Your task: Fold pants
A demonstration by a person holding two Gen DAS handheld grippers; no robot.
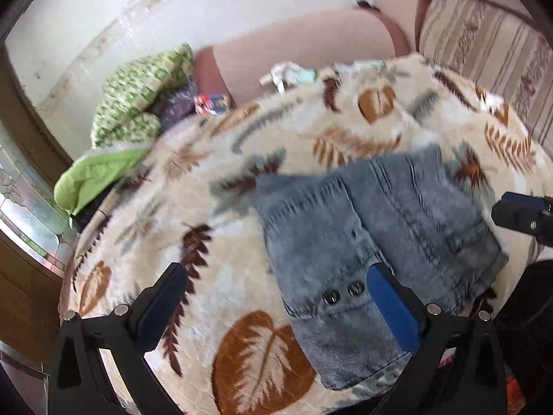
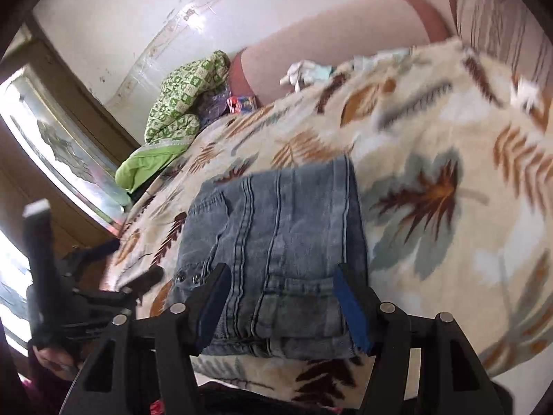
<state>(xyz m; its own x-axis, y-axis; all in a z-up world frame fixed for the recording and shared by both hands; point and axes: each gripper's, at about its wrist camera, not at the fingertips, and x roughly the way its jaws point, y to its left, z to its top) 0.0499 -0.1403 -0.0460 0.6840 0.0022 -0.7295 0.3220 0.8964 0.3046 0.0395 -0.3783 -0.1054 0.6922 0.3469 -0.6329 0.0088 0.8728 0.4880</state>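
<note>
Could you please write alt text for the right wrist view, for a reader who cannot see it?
A folded pair of blue denim pants lies on a cream leaf-print blanket, with the right claw open just above its near edge, one finger to each side. The left claw shows at the left edge, and a green quilt sits behind by the wall.

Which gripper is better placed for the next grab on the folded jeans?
Right, probably: the right gripper is open and straddles the jeans' near edge, while the open left gripper sits mostly over the blanket.

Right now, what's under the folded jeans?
The folded jeans lie on the leaf-print blanket, which shows on all sides of them. Whatever is between the denim layers or directly beneath them is covered.
</note>
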